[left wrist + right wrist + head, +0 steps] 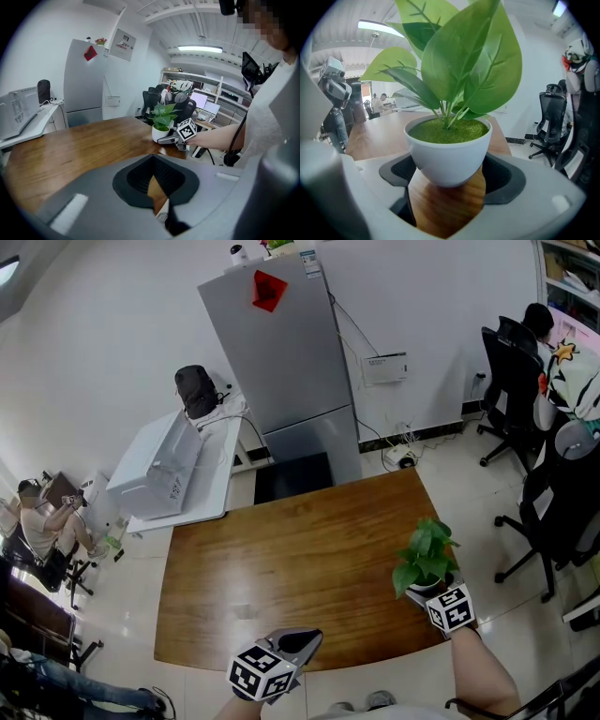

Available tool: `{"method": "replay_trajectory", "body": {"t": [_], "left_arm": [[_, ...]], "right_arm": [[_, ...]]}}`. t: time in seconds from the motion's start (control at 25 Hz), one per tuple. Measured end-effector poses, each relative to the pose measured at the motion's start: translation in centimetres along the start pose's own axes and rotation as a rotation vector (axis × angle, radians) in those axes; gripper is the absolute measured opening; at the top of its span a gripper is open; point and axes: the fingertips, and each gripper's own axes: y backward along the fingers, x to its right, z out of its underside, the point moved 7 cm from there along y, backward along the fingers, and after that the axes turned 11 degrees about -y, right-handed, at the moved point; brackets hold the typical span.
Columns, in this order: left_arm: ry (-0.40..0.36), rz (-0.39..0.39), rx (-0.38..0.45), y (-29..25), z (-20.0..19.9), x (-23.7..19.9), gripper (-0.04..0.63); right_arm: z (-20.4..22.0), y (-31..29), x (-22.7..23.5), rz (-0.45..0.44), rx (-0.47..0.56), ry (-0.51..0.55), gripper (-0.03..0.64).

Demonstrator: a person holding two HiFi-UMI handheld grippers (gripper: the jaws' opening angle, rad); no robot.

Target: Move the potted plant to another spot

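The potted plant, green leaves in a white pot, stands near the right edge of the wooden table. My right gripper reaches in from the near side, its jaws closed round the pot, with both dark pads against its sides in the right gripper view. My left gripper hovers over the table's near edge, shut and empty; only a thin sliver of wood shows between its pads. The left gripper view shows the right gripper beside the pot.
A grey fridge stands behind the table. A white desk with a printer sits at the back left. Black office chairs crowd the floor right of the table. A seated person is at the far left.
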Motion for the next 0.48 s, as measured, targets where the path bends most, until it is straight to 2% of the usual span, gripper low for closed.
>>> {"method": "replay_trajectory", "body": {"t": [0.24,0.48], "left_arm": [[0.008,-0.021,0.034,1.3,0.0,-0.3,-0.002],[0.039,-0.085,0.066,4.3,0.9,-0.5,-0.003]], "right_arm": [[-2.2,-0.3,-2.6,-0.042,0.015,0.044,0.436],[-4.6,-1.7,-6.8,-0.113,0.025,0.108,0.435]]}}
